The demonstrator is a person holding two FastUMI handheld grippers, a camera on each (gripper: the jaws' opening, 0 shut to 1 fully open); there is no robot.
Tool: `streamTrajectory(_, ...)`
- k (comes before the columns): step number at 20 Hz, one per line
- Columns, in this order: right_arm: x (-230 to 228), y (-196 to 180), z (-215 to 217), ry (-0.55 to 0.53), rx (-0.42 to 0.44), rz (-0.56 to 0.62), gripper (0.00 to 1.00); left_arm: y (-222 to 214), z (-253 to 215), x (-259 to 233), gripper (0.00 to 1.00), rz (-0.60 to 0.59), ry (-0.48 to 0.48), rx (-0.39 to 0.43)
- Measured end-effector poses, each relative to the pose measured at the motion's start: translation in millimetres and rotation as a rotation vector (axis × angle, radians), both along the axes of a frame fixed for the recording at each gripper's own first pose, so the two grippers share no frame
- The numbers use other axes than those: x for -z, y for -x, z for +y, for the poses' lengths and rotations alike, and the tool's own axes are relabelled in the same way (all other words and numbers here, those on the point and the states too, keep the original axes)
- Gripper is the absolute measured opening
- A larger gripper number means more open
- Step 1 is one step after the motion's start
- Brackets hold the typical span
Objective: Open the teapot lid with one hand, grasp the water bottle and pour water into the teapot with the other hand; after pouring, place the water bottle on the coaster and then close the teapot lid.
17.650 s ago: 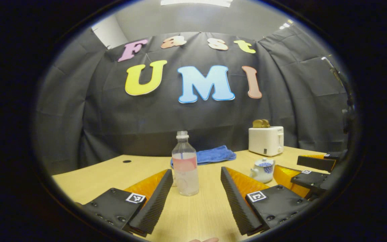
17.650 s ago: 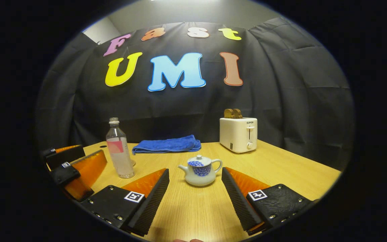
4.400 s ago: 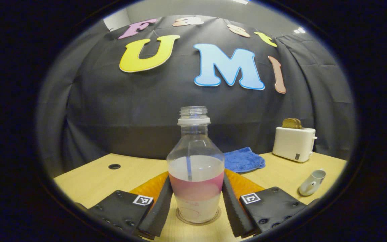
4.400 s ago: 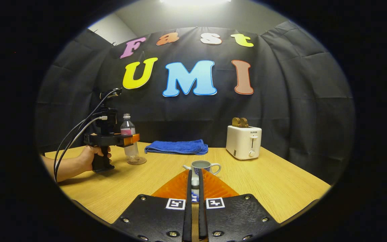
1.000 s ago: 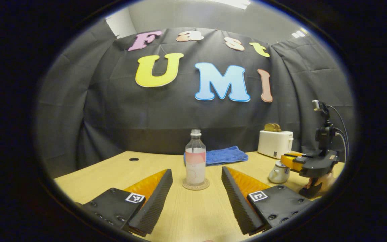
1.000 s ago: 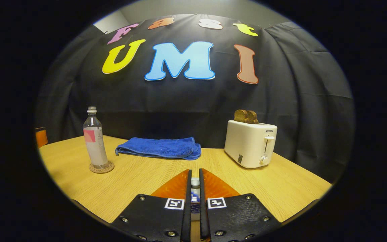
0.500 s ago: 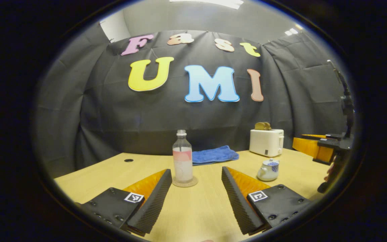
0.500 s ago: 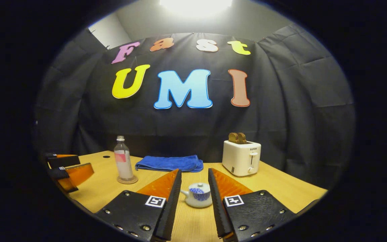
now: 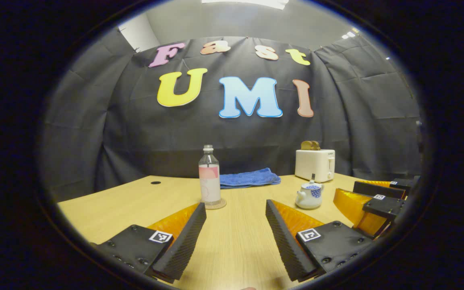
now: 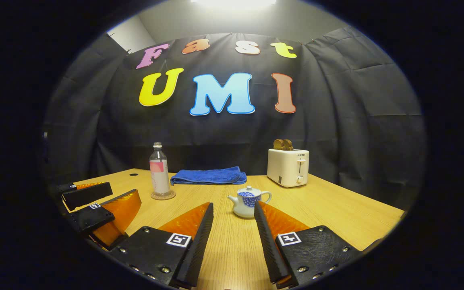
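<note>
The clear water bottle with a pink label stands upright on the round coaster, uncapped and partly full. The small white teapot with a blue pattern sits to its right, its lid on top. My left gripper is open and holds nothing, a short way back from the bottle. My right gripper is open too, just in front of the teapot and not touching it. Each gripper shows at the edge of the other's view: the right gripper and the left gripper.
A folded blue towel lies at the back of the wooden table. A white toaster with toast in it stands at the back right. A small round hole sits in the tabletop at the far left.
The right gripper, shut on the lid a second ago, has opened, left the lid on the teapot and drawn back. The left gripper has also drawn back from the bottle.
</note>
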State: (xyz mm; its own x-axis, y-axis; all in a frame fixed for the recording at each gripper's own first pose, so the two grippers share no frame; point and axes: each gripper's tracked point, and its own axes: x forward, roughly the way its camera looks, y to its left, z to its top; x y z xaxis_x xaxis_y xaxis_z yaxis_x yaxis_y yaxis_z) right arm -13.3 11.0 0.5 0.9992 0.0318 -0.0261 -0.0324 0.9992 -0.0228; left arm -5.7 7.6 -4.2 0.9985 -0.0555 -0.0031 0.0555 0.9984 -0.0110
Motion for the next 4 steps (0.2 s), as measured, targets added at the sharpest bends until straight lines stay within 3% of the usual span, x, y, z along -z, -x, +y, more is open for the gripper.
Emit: streamTrajectory(4, 0.9, 0.7, 1.2, -0.012, 0.005, -0.018, 0.8, 3.9, -5.9, -3.6, 1.0, -0.018, -0.008, -0.008)
